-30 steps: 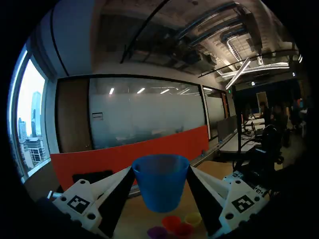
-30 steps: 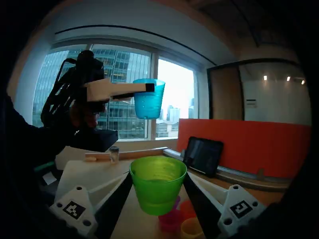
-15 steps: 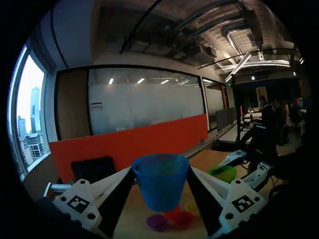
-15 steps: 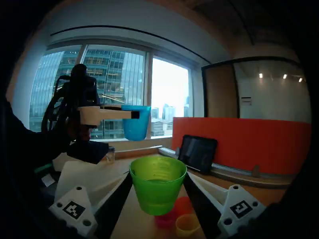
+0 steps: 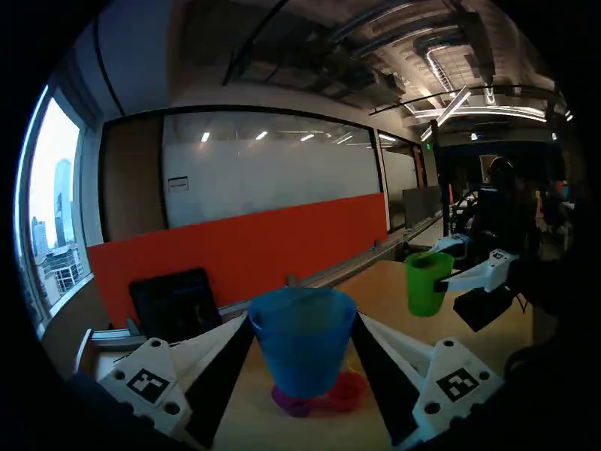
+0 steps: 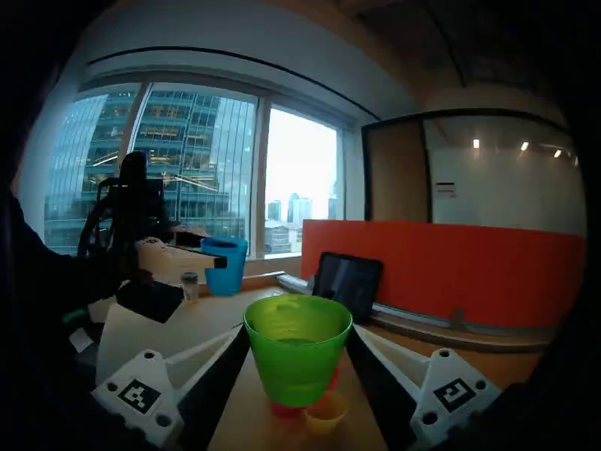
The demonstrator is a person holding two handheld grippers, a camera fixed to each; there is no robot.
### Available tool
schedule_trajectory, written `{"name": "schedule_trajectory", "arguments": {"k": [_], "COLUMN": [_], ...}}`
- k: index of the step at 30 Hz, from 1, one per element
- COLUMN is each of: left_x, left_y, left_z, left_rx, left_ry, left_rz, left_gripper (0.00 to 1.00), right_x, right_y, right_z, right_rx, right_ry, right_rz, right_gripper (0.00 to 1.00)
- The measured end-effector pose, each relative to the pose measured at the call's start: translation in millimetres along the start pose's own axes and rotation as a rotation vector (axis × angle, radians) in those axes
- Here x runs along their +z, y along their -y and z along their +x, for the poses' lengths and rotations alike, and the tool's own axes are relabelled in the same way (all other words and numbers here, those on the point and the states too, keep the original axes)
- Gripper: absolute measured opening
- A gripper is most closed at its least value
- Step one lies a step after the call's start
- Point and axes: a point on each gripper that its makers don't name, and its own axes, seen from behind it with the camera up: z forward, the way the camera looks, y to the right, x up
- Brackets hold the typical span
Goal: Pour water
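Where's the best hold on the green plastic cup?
Grip the green plastic cup on its side wall just below the rim, fingers closing level from opposite sides, as the right gripper does. It stands upright and tapers downward, so the wider top should resist slipping.

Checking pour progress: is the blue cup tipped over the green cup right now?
No: in the right gripper view the blue cup is upright, well apart from the green cup.

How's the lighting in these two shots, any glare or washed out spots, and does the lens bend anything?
Right gripper view: the window is blown out white and its top frame bows from the fisheye; the green cup is evenly lit and sharp. Left gripper view: the ceiling lights flare, the right side is murky, the blue cup is sharp.
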Motion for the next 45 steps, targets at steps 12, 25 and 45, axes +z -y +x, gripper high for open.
{"name": "schedule_trajectory", "arguments": {"k": [12,25,45], "left_x": [-3.4,-2.5,-2.1], "left_y": [-8.2,-22.1,-48.1], "left_z": [-31.8,-79.1,-165.4], "left_rx": [0.002,0.034,0.106], "left_ry": [0.059,0.168,0.380], "left_rz": [-0.021,-0.057,-0.144], "left_gripper": [0.88,0.88,0.88], "right_x": [-18.6,-25.4,-32.3], "right_y": [-15.0,-14.3,-11.3], "right_z": [-4.1,-34.5,-106.1], "right_rx": [0.015,0.006,0.012], "right_ry": [0.027,0.126,0.335], "right_rz": [-0.032,-0.013,0.035], "right_gripper": [0.90,0.91,0.91]}}
